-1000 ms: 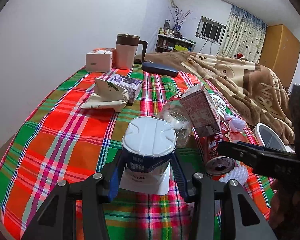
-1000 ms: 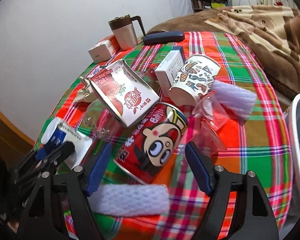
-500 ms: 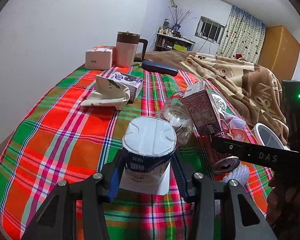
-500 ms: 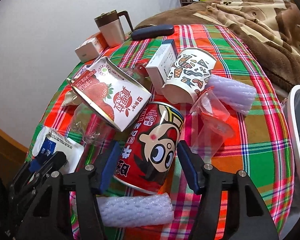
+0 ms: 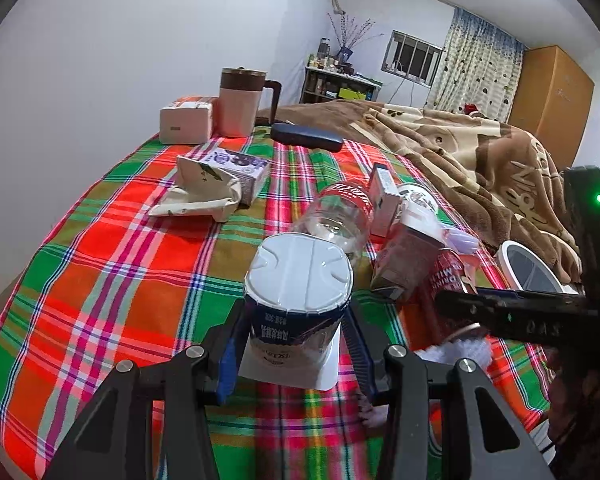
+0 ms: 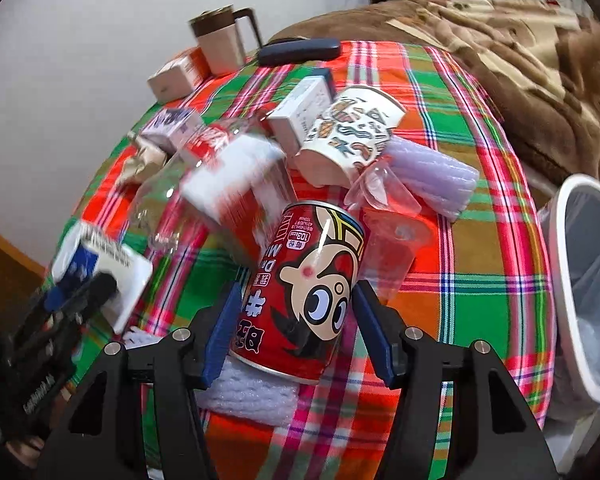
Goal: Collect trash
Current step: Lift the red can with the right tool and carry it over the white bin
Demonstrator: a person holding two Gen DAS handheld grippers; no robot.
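Left gripper (image 5: pixel 296 344): we hold a white-lidded carton (image 5: pixel 298 308) between the blue pads, which sit against its sides above the plaid cloth (image 5: pixel 100 288).
Right gripper (image 6: pixel 298 320): our jaws straddle the red cartoon can (image 6: pixel 304 292); the pads look very close to its sides, but we cannot tell whether they already press it.
Where the trash lies: the can lies tilted on a white foam sleeve (image 6: pixel 252 396), in a heap with a clear bottle (image 6: pixel 172 208), a printed paper cup (image 6: pixel 352 136) and a lilac foam sleeve (image 6: pixel 432 176).
Bin: a white-rimmed bin (image 6: pixel 580 280) with a clear liner stands just past the table's right edge, near the can.
Doing the step well: we judge the can is the piece in hand, so we squeeze square across its round body, not near the rim, since it could roll out of the pads.
Lifting: we go straight up before swinging toward the bin, because the strawberry carton (image 6: pixel 236 188) leans by the can and may topple.
Left side: we keep the carton level and out of the right arm's way.
Blurred: the strawberry carton and bottle smear in the right view, so their exact contact with the can is unclear.
Hidden: the can's underside, the foam beneath it and the bin's depth are cut off; in the left view the right gripper's body covers most of the can.
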